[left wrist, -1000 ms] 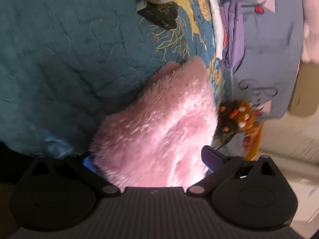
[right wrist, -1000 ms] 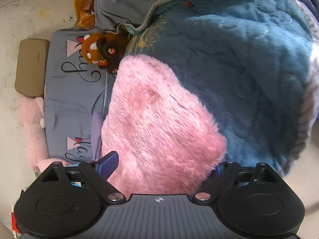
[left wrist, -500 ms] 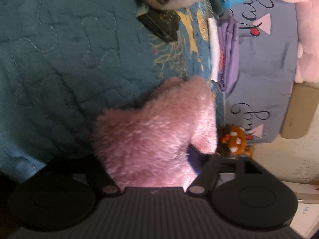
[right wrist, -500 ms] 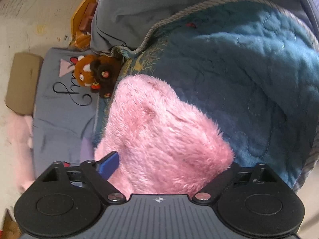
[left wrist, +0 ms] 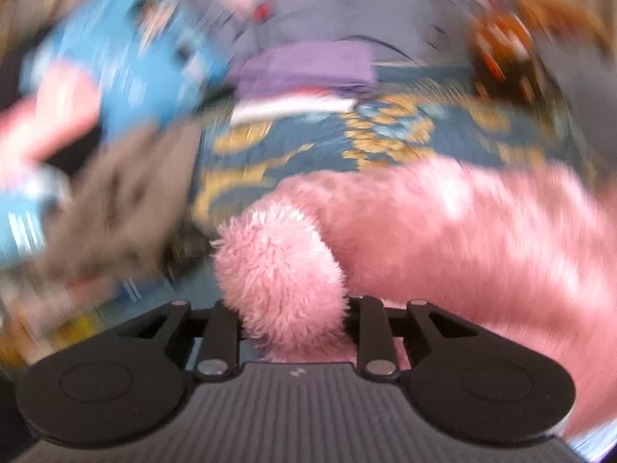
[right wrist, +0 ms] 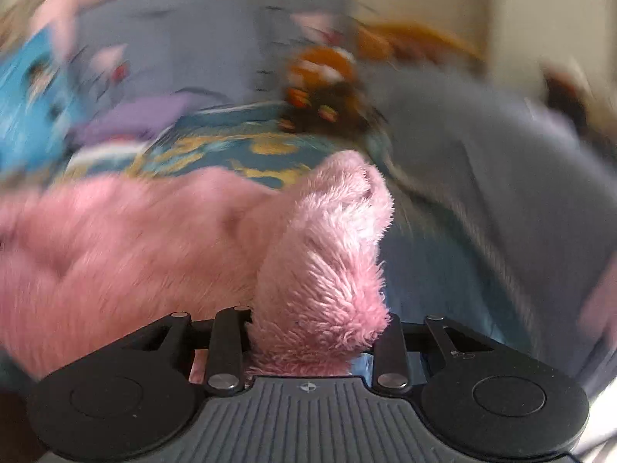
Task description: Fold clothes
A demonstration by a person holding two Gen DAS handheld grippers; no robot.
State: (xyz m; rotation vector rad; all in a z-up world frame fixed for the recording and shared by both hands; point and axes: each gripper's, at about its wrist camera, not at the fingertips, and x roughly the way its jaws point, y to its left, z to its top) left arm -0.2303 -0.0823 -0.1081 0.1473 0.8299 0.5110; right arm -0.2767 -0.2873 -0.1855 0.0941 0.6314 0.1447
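Underneath everything lies a bed with a teal quilt (left wrist: 293, 142) patterned in gold, heavily blurred in both wrist views. At the far side of the bed a grey-blue pillow (left wrist: 347, 4) with pink triangles and dark script runs across, and in the right wrist view a plain grey blanket (right wrist: 501, 162) covers the right part of the bed.

A fluffy pink garment (left wrist: 482, 239) is the largest thing on the quilt. In the left wrist view it stretches from the near centre out to the right edge; in the right wrist view the same garment (right wrist: 127, 254) stretches from the centre out to the left edge. It spans between the two grippers.

The left gripper (left wrist: 293, 308) points forward toward the pillow, level with the bed, its jaws clenched on a bunched end of the pink fabric that bulges up between them. The right gripper (right wrist: 320, 328) points the same way and is likewise clamped on the other bunched end, which stands up as a tall tuft.

Smaller things sit farther off: a blue printed item (left wrist: 127, 46) at far left, a folded purple cloth (left wrist: 308, 65) over something white near the pillow, a grey-brown fabric (left wrist: 115, 200) at left, and an orange and brown plush toy (right wrist: 324, 85) at the far right of the quilt.
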